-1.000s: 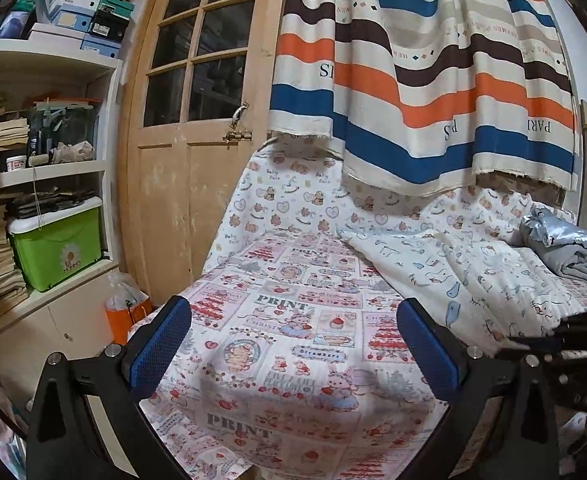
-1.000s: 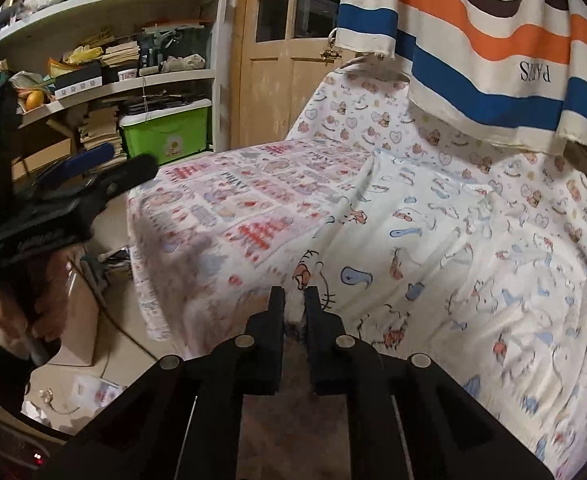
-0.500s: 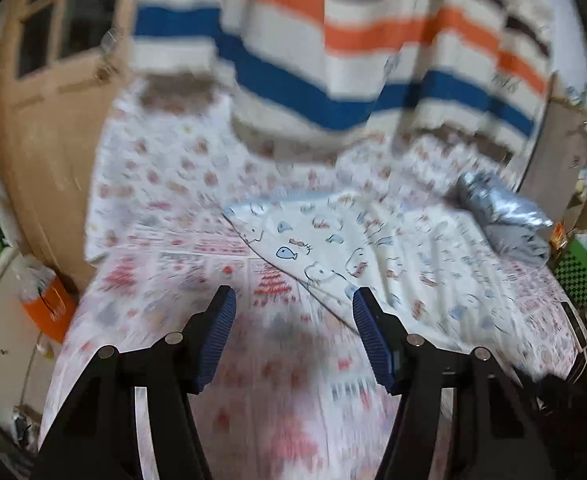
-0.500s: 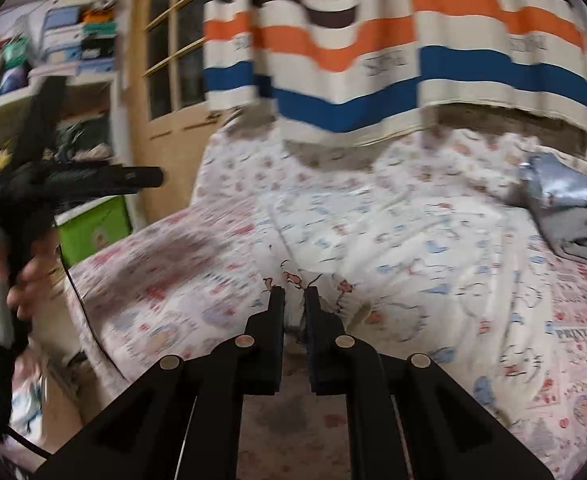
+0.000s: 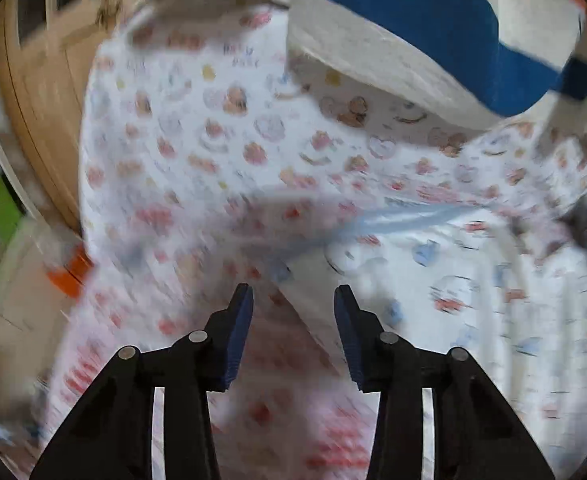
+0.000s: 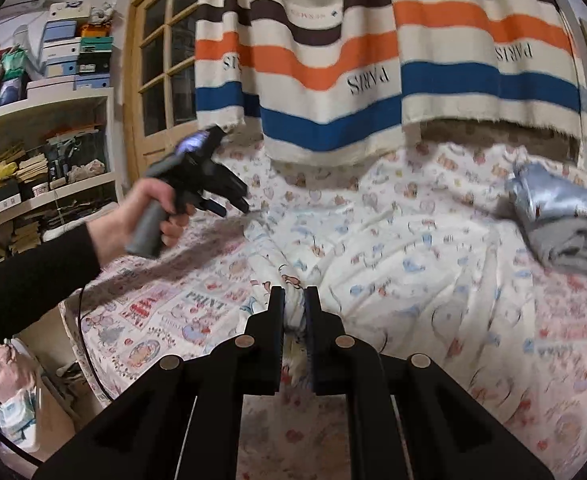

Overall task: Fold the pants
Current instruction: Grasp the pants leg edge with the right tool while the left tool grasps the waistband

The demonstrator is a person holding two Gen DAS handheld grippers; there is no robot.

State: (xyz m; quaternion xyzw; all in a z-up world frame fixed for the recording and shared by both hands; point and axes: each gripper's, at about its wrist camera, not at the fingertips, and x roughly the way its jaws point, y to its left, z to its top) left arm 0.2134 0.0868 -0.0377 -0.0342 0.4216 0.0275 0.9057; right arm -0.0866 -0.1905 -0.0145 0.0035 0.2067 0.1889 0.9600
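The right gripper [image 6: 293, 300] is clamped on a bunched edge of the one pair of white cartoon-print pants [image 6: 413, 256], which lie spread across the bed [image 6: 165, 312]. The left gripper [image 5: 293, 300] hangs above the pants' far corner, fingers apart, gripping nothing. One striped blanket [image 6: 373, 60] hangs behind; one wooden door [image 6: 157, 60] and shelves [image 6: 41, 152] stand leftward.
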